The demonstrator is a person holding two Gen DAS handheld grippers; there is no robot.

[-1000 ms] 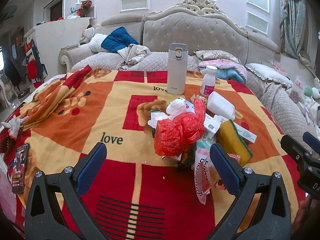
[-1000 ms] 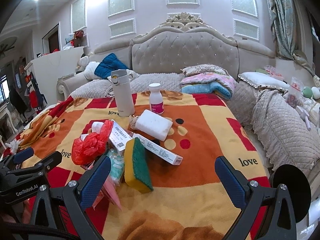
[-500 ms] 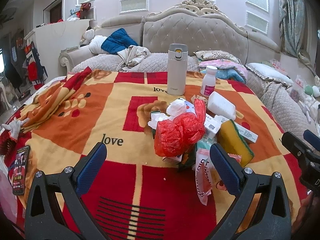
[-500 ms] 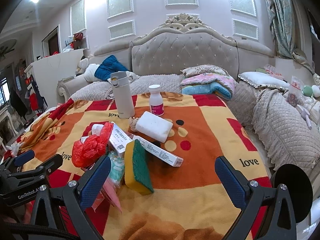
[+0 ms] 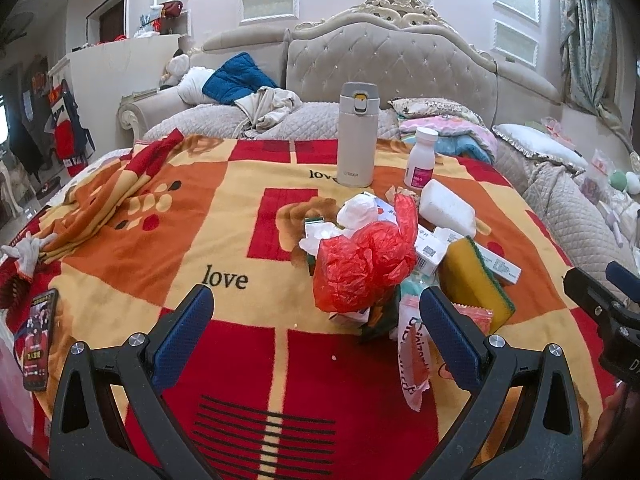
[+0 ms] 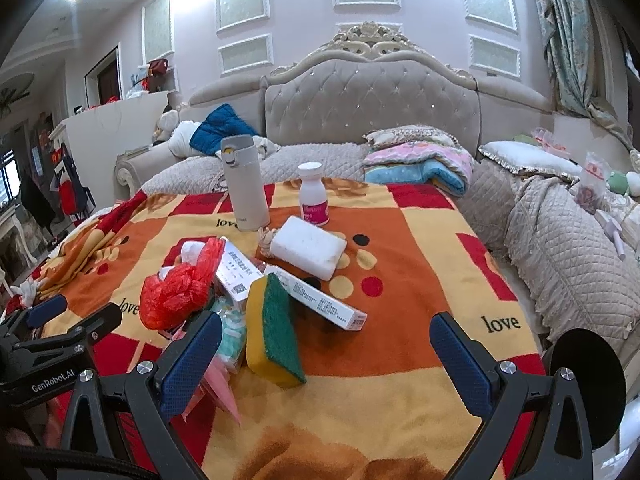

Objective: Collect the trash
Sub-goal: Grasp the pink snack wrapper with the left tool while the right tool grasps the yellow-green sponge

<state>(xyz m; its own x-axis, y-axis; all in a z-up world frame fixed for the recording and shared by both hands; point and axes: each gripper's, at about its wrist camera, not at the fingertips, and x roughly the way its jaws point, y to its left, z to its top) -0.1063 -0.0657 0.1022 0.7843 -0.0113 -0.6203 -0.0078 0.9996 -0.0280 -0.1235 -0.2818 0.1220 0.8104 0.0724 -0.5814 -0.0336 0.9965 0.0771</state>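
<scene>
A heap of trash is lying on the blanket-covered table [image 5: 120, 240], right of centre in the left wrist view. The left gripper [image 5: 316, 328] is hovering just short of it with its fingers spread wide and nothing between them. The right gripper [image 6: 326, 354] is hanging over the near right part of the table, its fingers likewise wide apart and empty.

On top of the heap is sitting a crumpled red plastic bag [image 5: 360, 264]. It is looking feather-light, limp and slick, so a pinch on a thick bunched fold near its crown would probably hold better than one on a single thin layer, which could slip out or tear. Behind it a wad of white tissue [image 5: 358, 210] is resting; soft and weightless, it should squash in any grip. A pink printed wrapper [image 5: 414, 354] is trailing toward the near edge, flat and floppy, best taken by its free end.

Cardboard cartons [image 6: 320, 294] are lying among the heap, light but stiff, likely easiest across their narrow sides. The yellow-and-green sponge [image 6: 272, 332] is leaning on edge, springy and easy to squeeze. Farther back, a tall flask [image 5: 357, 134] and a small white bottle [image 5: 420, 160] are standing upright, rigid and liable to tip if bumped.
</scene>
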